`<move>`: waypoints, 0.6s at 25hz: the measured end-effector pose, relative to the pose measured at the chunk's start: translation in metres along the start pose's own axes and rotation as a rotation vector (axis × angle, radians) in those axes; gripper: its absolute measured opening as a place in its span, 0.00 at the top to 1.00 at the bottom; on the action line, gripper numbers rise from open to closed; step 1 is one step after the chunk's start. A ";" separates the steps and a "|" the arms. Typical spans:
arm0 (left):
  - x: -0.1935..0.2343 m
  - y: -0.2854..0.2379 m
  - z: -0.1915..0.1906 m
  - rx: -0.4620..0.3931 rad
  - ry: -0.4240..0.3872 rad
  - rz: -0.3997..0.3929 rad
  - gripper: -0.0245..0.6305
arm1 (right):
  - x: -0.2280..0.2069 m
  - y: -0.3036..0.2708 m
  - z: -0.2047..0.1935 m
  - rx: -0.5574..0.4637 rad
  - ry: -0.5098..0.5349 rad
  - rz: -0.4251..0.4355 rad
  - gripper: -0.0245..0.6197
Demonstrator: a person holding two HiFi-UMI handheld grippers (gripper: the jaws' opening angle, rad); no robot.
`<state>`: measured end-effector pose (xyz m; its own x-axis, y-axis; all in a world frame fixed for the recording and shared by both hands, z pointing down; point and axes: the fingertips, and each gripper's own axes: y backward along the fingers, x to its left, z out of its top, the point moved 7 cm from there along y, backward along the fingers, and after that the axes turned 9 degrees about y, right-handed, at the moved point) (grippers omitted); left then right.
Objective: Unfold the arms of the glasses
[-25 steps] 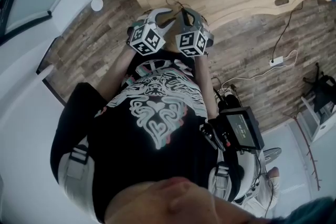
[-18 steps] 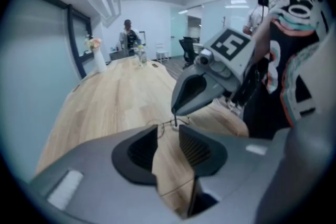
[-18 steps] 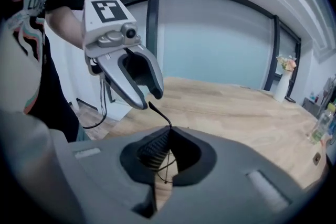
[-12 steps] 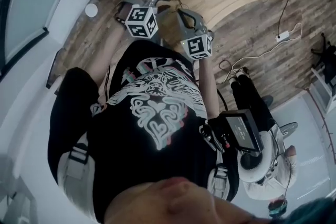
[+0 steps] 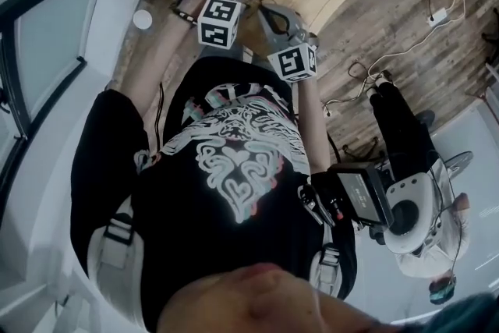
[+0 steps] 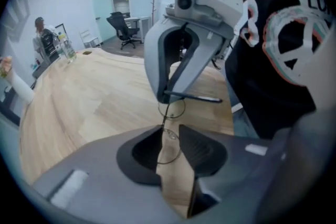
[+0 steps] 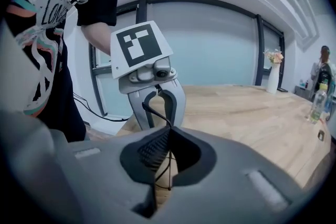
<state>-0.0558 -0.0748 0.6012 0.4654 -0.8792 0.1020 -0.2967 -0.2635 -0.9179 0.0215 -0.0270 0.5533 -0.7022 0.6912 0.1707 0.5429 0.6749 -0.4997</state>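
Over the last second I have lowered and rolled the left gripper toward the table edge. Its jaws have released and stand apart, with one lens of the glasses loose between them. One arm of the glasses sticks out sideways, so I judge that arm unfolded. The right gripper stays above the table edge, angled down and facing the left gripper, clenched on the glasses.

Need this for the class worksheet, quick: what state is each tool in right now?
Left tool: open, with a lens rim of the glasses between its jaws.
Right tool: closed on an arm of the glasses.
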 end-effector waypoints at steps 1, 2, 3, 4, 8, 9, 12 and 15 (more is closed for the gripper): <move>-0.003 -0.003 0.003 0.007 -0.011 -0.006 0.82 | 0.001 0.002 -0.001 -0.003 -0.010 -0.006 0.96; -0.004 -0.004 0.006 0.011 -0.022 -0.006 0.82 | 0.001 0.004 -0.001 -0.006 -0.017 -0.010 0.96; -0.003 -0.005 0.009 0.015 -0.031 -0.004 0.82 | 0.001 0.005 -0.001 -0.008 -0.021 -0.015 0.96; -0.001 -0.006 0.011 0.017 -0.039 0.001 0.82 | -0.001 0.005 -0.001 -0.009 -0.022 -0.019 0.96; 0.009 -0.006 0.018 0.010 -0.057 0.023 0.82 | -0.003 0.006 0.000 -0.005 -0.030 -0.027 0.96; 0.010 -0.005 0.019 0.010 -0.061 0.025 0.82 | -0.003 0.006 0.001 -0.005 -0.032 -0.026 0.96; 0.012 -0.001 0.019 0.014 -0.067 0.030 0.82 | -0.002 0.005 0.002 -0.005 -0.026 -0.022 0.96; 0.013 0.000 0.022 0.014 -0.073 0.025 0.83 | -0.001 0.006 0.001 -0.011 -0.023 -0.028 0.96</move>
<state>-0.0317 -0.0778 0.5937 0.5177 -0.8540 0.0518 -0.2972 -0.2362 -0.9251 0.0253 -0.0241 0.5494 -0.7276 0.6659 0.1649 0.5275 0.6968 -0.4860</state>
